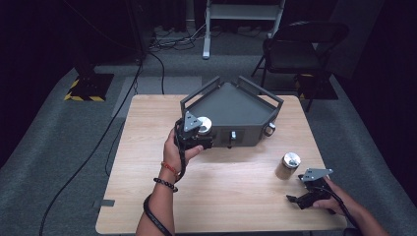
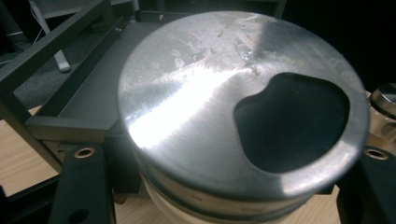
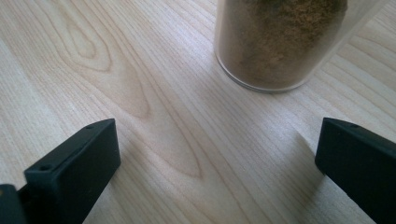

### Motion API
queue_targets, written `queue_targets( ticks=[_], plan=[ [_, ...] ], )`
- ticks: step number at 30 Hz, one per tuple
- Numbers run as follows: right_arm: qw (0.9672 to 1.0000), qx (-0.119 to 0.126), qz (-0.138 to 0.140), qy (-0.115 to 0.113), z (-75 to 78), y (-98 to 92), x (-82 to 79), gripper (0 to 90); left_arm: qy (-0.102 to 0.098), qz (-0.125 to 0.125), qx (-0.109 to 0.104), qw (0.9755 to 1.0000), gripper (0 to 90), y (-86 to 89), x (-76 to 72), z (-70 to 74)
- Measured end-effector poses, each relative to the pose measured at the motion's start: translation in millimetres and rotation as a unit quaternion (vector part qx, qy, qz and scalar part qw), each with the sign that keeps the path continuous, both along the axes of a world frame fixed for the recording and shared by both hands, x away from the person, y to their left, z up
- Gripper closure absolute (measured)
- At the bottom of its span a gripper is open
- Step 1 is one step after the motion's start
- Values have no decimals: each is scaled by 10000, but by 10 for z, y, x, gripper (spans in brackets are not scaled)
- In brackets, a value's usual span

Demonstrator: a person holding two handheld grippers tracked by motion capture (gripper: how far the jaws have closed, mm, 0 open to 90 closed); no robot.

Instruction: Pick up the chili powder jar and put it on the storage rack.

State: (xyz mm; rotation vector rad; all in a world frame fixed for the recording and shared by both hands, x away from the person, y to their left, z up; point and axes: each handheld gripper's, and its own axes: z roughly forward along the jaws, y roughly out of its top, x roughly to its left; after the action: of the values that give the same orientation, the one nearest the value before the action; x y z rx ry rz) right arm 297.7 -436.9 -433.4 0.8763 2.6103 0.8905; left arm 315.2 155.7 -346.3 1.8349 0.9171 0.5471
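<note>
A jar with a shiny metal lid (image 1: 204, 125) (image 2: 243, 107) hangs above the table against the front left corner of a dark grey tray (image 1: 248, 133) (image 2: 65, 123). My left gripper (image 1: 197, 136) (image 2: 224, 191) is shut on it, one black jaw on each side of the jar's body. A second jar (image 1: 289, 166) (image 3: 275, 37), clear with brown powder and a metal lid, stands on the table at the right. My right gripper (image 1: 296, 199) (image 3: 215, 158) rests low on the table just in front of that jar, open, with bare wood between its jaws.
The wooden table (image 1: 231, 196) carries the tray with raised rails (image 1: 199, 93) at its far middle. A folding chair (image 1: 300, 46) and cables on the floor lie beyond the table. The second jar's lid (image 2: 385, 100) peeks in at the left gripper view's right edge.
</note>
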Motion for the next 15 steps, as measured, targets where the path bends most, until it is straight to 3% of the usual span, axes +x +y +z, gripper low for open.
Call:
queue_targets(
  ticks=[15],
  plan=[
    [10000, 2, -7, 3, 0, -3, -8, 0, -101, -25, 31, 9999, 315, -106, 227, 217]
  ],
)
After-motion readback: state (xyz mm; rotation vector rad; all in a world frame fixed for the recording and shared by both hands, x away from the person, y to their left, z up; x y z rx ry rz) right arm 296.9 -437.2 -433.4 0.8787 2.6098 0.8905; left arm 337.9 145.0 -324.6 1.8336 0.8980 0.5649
